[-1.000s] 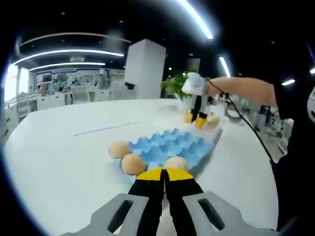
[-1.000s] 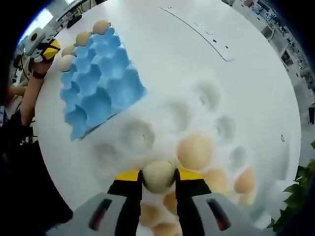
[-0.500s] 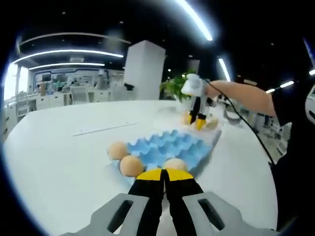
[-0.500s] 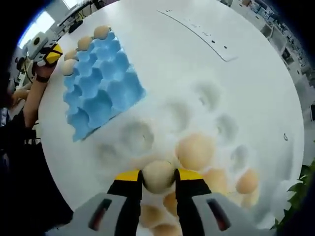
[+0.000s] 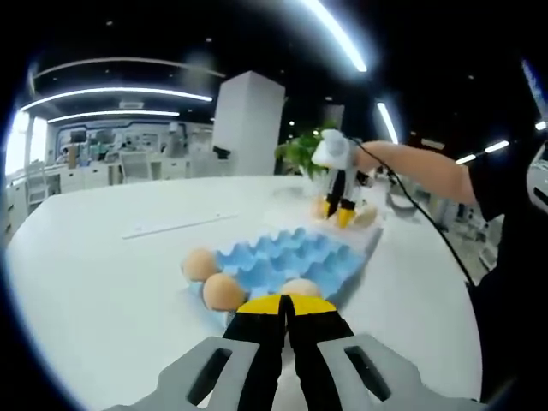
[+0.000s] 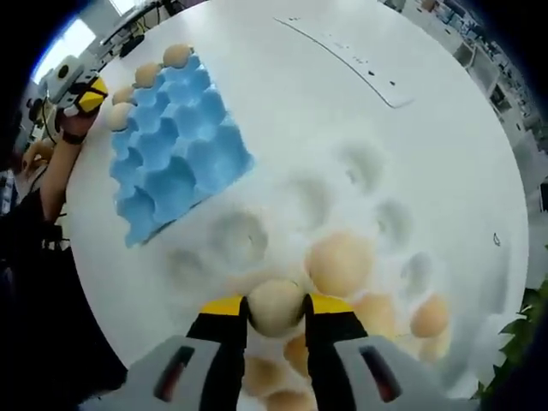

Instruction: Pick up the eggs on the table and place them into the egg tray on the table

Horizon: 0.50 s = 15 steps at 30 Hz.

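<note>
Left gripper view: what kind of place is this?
Probably an open-plan office or lab: rows of desks in the background, long ceiling light strips, and a large round white table holding the blue egg tray.

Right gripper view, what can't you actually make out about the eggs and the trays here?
- White tray: it blends into the white table, so its outline is unclear.
- Eggs low in that tray: partly hidden behind the right gripper and its egg.
- Blue egg tray, left gripper view: the left gripper covers its near edge.
</note>
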Motion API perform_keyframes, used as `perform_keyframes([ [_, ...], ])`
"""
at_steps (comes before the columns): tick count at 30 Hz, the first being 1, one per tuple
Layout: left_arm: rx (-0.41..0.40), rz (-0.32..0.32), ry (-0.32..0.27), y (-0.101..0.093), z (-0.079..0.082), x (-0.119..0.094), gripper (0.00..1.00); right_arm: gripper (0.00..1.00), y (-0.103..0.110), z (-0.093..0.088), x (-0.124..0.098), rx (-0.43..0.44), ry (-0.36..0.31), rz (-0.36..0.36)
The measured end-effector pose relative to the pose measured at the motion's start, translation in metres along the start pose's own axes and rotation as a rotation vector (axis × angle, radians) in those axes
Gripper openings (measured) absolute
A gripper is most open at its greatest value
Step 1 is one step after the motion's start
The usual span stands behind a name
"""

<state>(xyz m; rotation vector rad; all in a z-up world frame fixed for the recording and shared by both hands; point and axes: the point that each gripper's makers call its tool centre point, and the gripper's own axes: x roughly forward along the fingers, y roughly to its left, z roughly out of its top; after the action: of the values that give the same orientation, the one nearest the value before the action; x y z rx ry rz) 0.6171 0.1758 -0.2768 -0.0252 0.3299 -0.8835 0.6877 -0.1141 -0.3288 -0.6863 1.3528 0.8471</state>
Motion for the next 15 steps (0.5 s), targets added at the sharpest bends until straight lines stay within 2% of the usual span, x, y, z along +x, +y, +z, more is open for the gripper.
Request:
perform_keyframes([
  [6, 0.003, -0.003, -0.006, -0.0052, 0.0015, 0.0001, 0.00, 0.28, -0.0009, 0.0009, -0.0001, 0.002, -0.014, -0.002],
  [10, -0.009, -0.006, -0.005, -0.0072, -0.0006, 0.0013, 0.00, 0.27, -0.0042, 0.0011, -0.0011, 0.017, -0.058, -0.005],
  [15, -0.021, 0.002, -0.007, -0.0074, -0.0023, 0.0006, 0.00, 0.27, -0.0070, 0.0033, -0.0011, 0.021, -0.077, -0.002],
])
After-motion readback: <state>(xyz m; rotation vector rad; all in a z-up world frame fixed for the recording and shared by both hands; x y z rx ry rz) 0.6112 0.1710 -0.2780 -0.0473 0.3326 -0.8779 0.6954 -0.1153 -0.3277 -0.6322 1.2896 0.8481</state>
